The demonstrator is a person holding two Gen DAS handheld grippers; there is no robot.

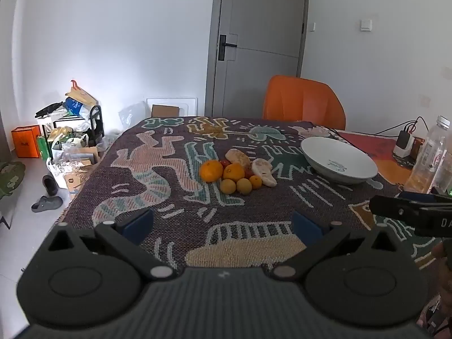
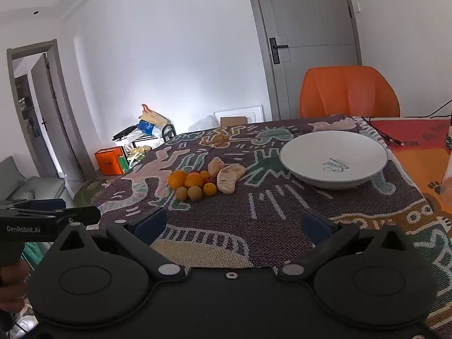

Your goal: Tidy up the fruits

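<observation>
Fruits (image 1: 236, 173) sit in a tight cluster near the middle of the patterned tablecloth (image 1: 158, 169), well ahead of both my tools. I count two larger oranges (image 1: 211, 171) at the left and centre, three smaller yellow-orange citrus (image 1: 244, 185) in a row in front of them, a couple of small red fruits (image 2: 209, 180) tucked between, and two pale, mottled oblong pieces (image 2: 229, 178) on the right side of the pile; I cannot tell what those pale ones are. A white bowl (image 1: 339, 161) with a small printed mark inside stands apart from the pile, to its right.

My left gripper (image 1: 221, 223) hangs over the near edge of the cloth with its blue-padded fingers spread wide, holding nothing. My right gripper (image 2: 234, 223) is likewise spread and bare, beside the left one. An orange chair (image 2: 349, 91) stands at the far side of the table, and a clear plastic bottle (image 1: 429, 155) is at the right edge.
</observation>
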